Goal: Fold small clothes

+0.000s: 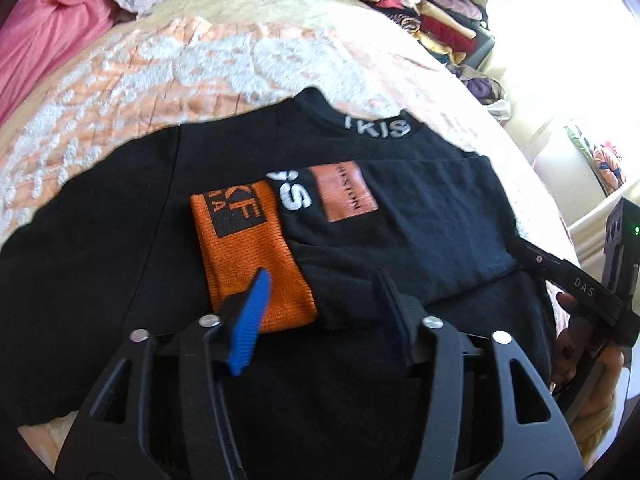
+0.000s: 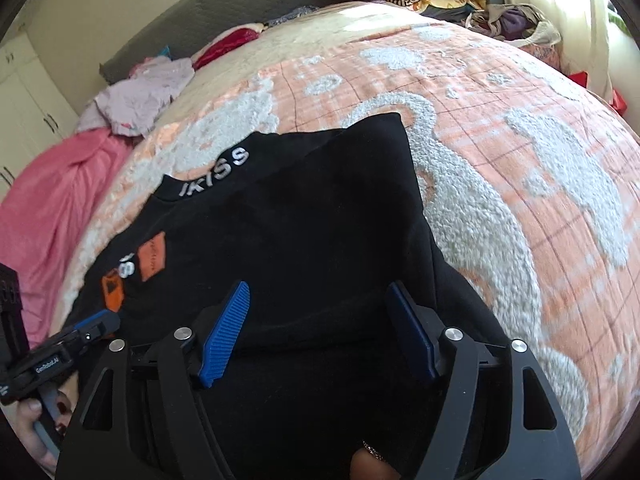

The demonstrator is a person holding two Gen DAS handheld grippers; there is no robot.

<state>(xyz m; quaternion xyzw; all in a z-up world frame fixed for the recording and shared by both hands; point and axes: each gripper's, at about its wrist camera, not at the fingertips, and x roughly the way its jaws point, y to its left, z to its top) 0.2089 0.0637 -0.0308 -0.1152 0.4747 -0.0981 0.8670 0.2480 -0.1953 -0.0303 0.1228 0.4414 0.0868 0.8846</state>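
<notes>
The black top [image 1: 400, 240] lies spread on the bed [image 1: 160, 80], its collar reading "IKISS" in white (clearest from the right wrist). A sleeve with an orange cuff [image 1: 256, 264] is folded across the chest, beside an orange patch [image 1: 344, 190] whose print is too small to read. The left hand-held gripper [image 1: 320, 280] hangs over the cuff, fingers apart and empty. The right hand-held gripper [image 2: 320, 292], also parted, hovers above the top's other side; a "DAS" label shows on it.
</notes>
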